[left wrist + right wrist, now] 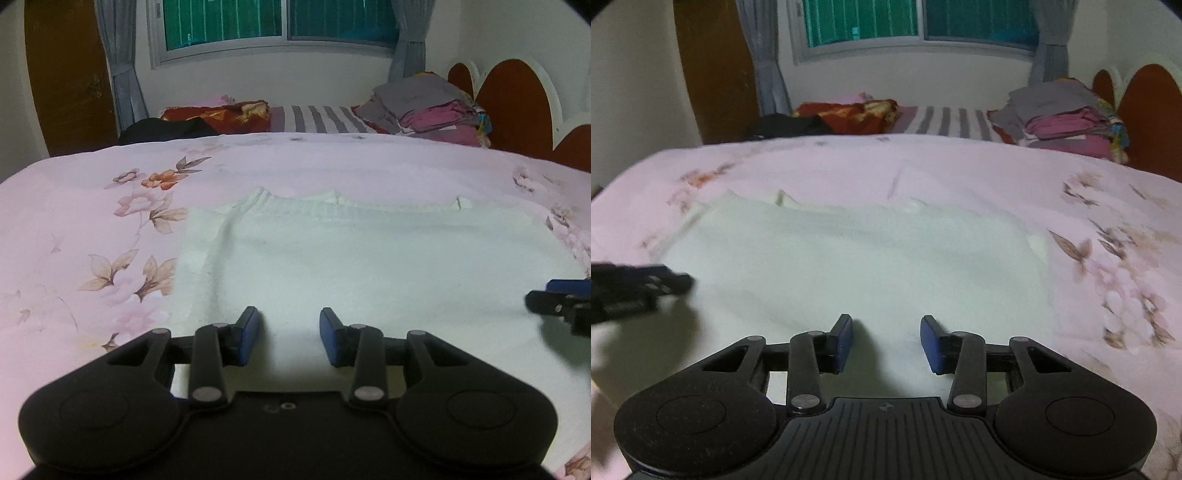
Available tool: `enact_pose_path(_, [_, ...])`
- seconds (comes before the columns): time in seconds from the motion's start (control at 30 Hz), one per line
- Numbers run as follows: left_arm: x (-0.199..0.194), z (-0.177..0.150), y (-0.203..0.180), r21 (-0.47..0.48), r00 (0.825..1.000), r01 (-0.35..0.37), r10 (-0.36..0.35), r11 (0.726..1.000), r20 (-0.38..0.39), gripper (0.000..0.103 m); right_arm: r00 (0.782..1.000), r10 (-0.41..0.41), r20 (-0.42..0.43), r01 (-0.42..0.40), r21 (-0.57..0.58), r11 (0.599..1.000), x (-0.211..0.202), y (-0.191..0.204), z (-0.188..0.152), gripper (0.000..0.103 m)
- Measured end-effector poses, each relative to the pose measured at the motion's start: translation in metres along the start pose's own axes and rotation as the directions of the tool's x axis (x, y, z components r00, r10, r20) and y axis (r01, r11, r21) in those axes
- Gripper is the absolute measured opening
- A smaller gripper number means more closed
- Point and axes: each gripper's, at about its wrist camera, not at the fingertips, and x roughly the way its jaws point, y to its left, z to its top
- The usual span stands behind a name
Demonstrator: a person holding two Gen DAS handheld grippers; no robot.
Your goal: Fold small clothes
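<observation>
A white garment (369, 258) lies flat on the pink floral bedsheet (92, 221), with its ribbed edge toward the far side. My left gripper (290, 321) hovers over the garment's near left part, jaws open, nothing between the blue pads. In the right wrist view the same white garment (857, 258) spreads ahead, and my right gripper (886, 326) is over its near edge, open and empty. Each gripper shows at the other view's edge: the right gripper (554, 302) at the right, the left gripper (646, 284) at the left.
A stack of folded clothes (439, 110) sits at the far right by the red headboard (517, 103). A red patterned cloth (229, 116) and a dark garment (166, 129) lie far left. A striped sheet (321, 118) lies beyond, under the window (273, 26).
</observation>
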Motion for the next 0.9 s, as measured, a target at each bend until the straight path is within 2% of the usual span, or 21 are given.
enact_pose_path(0.13, [0.000, 0.001, -0.001, 0.003, 1.000, -0.014, 0.014, 1.000, -0.008, 0.037, 1.000, -0.015, 0.003, 0.015, 0.051, 0.999, -0.001, -0.017, -0.004, 0.041])
enact_pose_path(0.3, [-0.001, 0.002, -0.001, 0.011, 1.000, -0.019, 0.019, 1.000, -0.015, 0.037, 0.999, -0.044, 0.013, 0.044, 0.008, 0.999, -0.008, -0.016, -0.010, 0.041])
enact_pose_path(0.47, [-0.002, 0.001, 0.001, 0.020, 1.000, -0.018, 0.019, 1.000, -0.023, 0.037, 0.998, -0.062, 0.007, 0.062, 0.059, 0.996, -0.015, -0.024, -0.011, 0.041])
enact_pose_path(0.63, [-0.005, 0.003, 0.002, 0.017, 0.999, -0.016, 0.016, 1.000, -0.034, 0.037, 0.999, -0.051, 0.014, 0.049, 0.098, 0.994, -0.029, -0.013, -0.007, 0.042])
enact_pose_path(0.73, [-0.011, 0.003, -0.001, 0.042, 0.999, -0.021, 0.022, 0.999, -0.028, 0.035, 0.999, -0.044, 0.016, 0.043, 0.083, 0.996, -0.037, 0.003, -0.008, 0.042])
enact_pose_path(0.9, [-0.042, -0.011, -0.001, 0.057, 0.999, 0.043, -0.043, 0.997, -0.007, 0.036, 1.000, -0.018, -0.001, 0.018, 0.071, 0.997, -0.045, 0.028, -0.017, 0.042])
